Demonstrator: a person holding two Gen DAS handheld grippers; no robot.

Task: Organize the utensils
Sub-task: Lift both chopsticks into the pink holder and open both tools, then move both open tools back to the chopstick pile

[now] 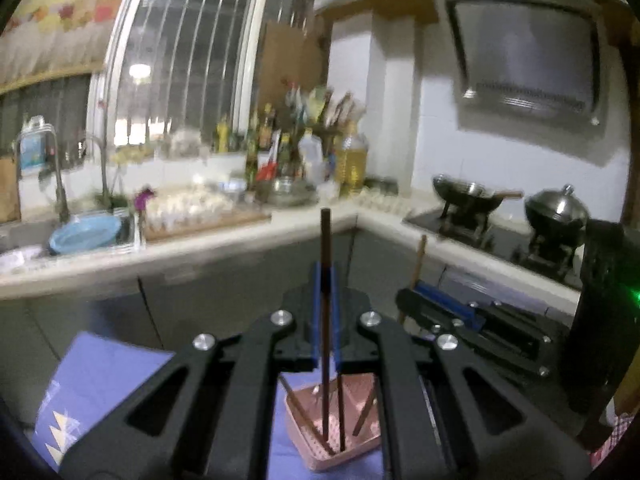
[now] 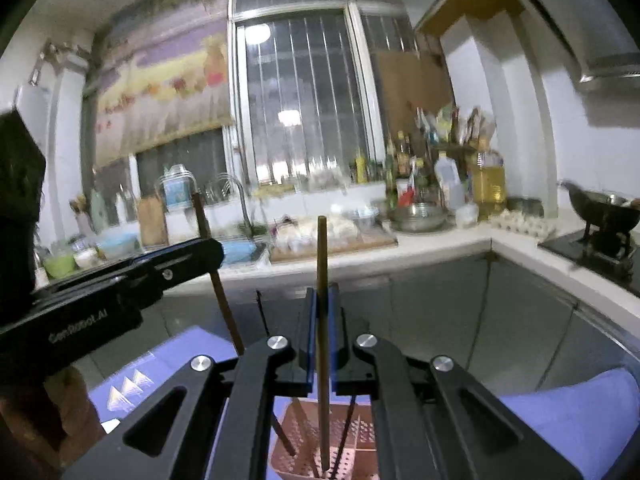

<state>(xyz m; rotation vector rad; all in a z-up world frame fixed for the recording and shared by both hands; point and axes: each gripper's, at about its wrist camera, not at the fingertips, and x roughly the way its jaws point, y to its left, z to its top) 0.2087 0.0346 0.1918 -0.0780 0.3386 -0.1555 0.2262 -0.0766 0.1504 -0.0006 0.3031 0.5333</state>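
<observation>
My left gripper (image 1: 326,276) is shut on a dark brown chopstick (image 1: 325,240) held upright, its lower end down in a pink perforated utensil basket (image 1: 366,450). My right gripper (image 2: 322,296) is shut on a lighter wooden chopstick (image 2: 321,252), also upright, its lower end in the same basket (image 2: 360,440). Several other chopsticks lean inside the basket. The right gripper shows in the left wrist view (image 1: 412,296), close to the right. The left gripper shows in the right wrist view (image 2: 208,252), at the left.
The basket stands on a purple cloth (image 1: 104,380). Behind runs an L-shaped kitchen counter (image 1: 280,232) with a sink, a blue bowl (image 1: 86,232), a cutting board, bottles, and a stove with woks (image 1: 468,194) at the right.
</observation>
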